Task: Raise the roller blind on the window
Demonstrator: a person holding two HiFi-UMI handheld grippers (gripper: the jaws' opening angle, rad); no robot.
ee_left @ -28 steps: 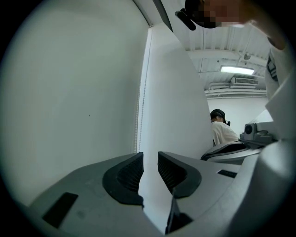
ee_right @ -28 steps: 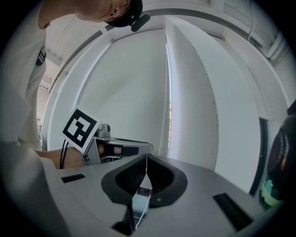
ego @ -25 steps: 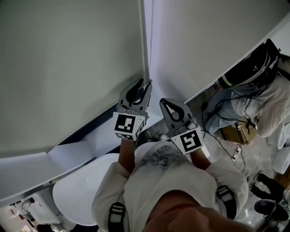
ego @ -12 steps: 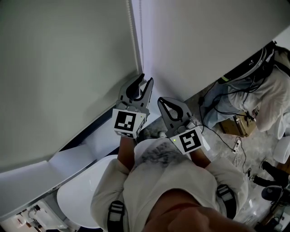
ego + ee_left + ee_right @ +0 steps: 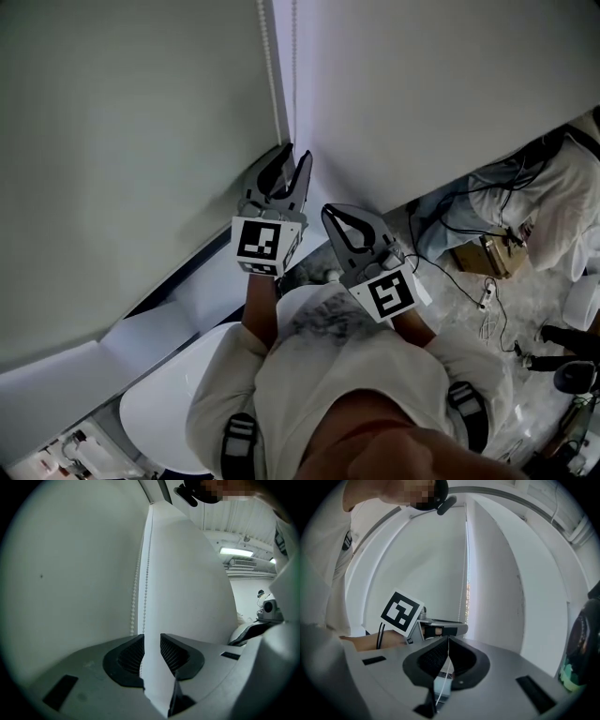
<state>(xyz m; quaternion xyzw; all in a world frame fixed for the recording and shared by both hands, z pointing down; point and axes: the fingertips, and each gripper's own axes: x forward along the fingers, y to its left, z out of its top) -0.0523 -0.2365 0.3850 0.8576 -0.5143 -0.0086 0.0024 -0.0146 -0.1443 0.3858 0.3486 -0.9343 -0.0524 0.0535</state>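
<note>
Holding the left gripper level and pointing it into the corner where the roller blind is meeting a second pale panel. Showing its fingers parted to a narrow slot, with the pads pressing on nothing. Facing the bead chain right at those fingertips, with two strands dropping just beyond the left-hand finger and the nearer strand slipping down at the mouth of the slot, close beside that finger's pad; touching it or not, impossible to tell.

Holding the right gripper level as well, just to the right of the left one and a little behind it. Squeezing its fingers together tip to tip, with only a thin pale line showing between the pads; a cord or a mere seam, impossible to tell. Looking past those closed fingertips at the left gripper's marker cube just ahead on the left and at the chain hanging farther on, apart from them.

Leaving the blind lowered, with its bottom edge running down and away to the left of the left fingers, above the white sill.
</note>
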